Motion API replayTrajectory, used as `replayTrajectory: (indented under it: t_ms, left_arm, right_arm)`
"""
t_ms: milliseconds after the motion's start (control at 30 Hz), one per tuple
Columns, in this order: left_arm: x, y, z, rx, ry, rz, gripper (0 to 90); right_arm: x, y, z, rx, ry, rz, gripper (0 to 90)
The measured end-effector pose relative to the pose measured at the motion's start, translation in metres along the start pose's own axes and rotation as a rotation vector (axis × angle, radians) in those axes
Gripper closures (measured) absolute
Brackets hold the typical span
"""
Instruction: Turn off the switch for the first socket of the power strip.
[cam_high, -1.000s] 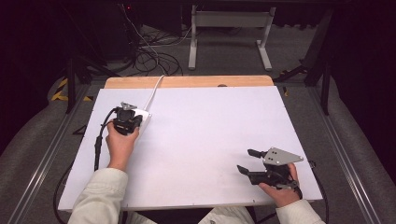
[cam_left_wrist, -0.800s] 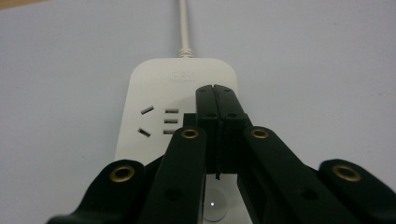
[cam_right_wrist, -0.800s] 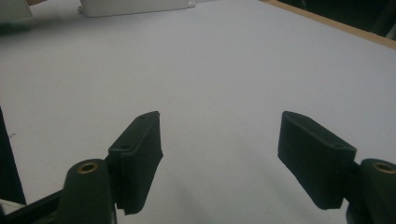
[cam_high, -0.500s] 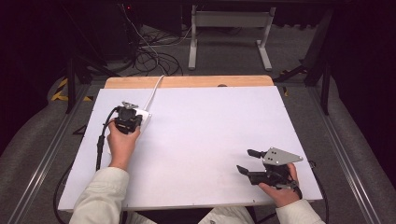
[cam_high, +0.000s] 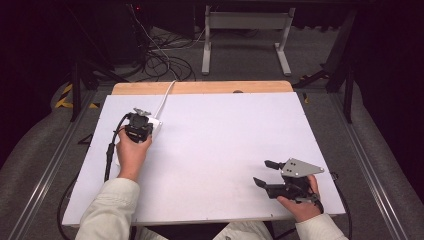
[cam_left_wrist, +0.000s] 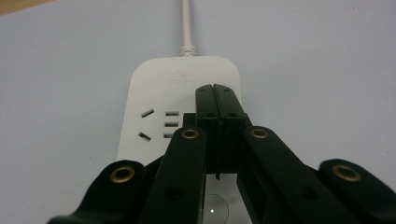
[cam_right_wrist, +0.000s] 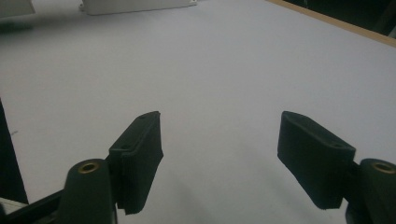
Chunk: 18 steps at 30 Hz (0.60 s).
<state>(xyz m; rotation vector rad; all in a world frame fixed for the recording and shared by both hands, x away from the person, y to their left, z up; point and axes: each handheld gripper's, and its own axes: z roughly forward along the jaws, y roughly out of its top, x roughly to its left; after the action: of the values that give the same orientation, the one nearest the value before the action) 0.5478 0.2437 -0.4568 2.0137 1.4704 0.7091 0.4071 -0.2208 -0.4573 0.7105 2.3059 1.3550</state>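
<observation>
A white power strip (cam_left_wrist: 182, 84) lies flat on the white table, with its cord (cam_left_wrist: 187, 23) running away toward the far edge. My left gripper (cam_left_wrist: 213, 91) hovers just over the strip's top face, jaws pressed together with nothing between them. A round button (cam_left_wrist: 212, 207) on the strip sits under the jaws' base. From above, the left gripper (cam_high: 140, 114) covers most of the power strip (cam_high: 155, 125) at the table's left. My right gripper (cam_high: 261, 172) rests at the near right, jaws wide apart and holding nothing. Its own camera shows the right gripper (cam_right_wrist: 219, 135) over bare table.
The cord (cam_high: 165, 95) crosses the table's wooden far edge (cam_high: 200, 87). The power strip (cam_right_wrist: 135, 5) is far off at the top of the right gripper view. Cables and a white metal stand (cam_high: 245, 35) are on the floor beyond the table.
</observation>
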Motion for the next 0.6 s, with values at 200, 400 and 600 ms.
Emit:
replayTrajectory:
  t_ms: [200, 400, 600]
  left_arm:
    - [0.0001, 0.0008, -0.0001, 0.009, -0.005, -0.006, 90.0]
    - [-0.0013, 0.0014, -0.0002, 0.015, 0.006, -0.003, 90.0]
    - [-0.0029, 0.0010, -0.0002, 0.014, 0.015, -0.001, 90.0]
  right_arm:
    - [0.0005, 0.0001, 0.0000, 0.002, 0.002, 0.001, 30.5]
    - [0.0007, 0.0002, 0.0006, 0.006, 0.002, -0.003, 30.5]
    - [0.0011, 0.0002, 0.0005, 0.006, 0.002, -0.006, 30.5]
